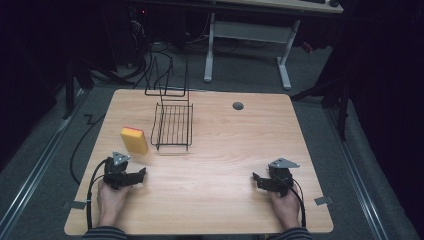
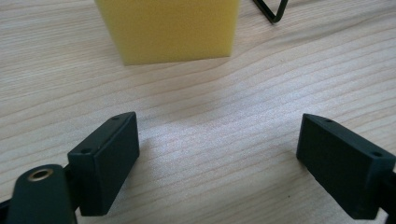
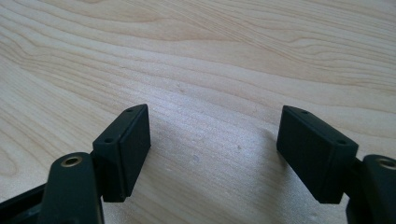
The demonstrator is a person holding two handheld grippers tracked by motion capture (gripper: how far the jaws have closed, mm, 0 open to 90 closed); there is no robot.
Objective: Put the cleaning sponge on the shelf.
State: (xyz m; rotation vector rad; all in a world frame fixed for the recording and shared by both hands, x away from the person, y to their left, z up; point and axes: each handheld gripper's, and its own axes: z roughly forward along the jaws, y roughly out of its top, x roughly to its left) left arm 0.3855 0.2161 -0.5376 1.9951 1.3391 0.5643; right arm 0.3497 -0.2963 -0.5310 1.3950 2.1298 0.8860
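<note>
Forearms enter the high view from the bottom, each hand resting a gripper on the table. The left gripper and right gripper both stand spread and empty. A yellow sponge lies just ahead of the left gripper, beside a black wire rack; its long axis runs away from the person, slanting slightly left. No step looks begun; a likely next move is reaching forward for the sponge.

From the left gripper view, the jaws stand wide apart, the sponge near, straight ahead, one flat end facing them.

From the right gripper view, the jaws gape over bare wood.
</note>
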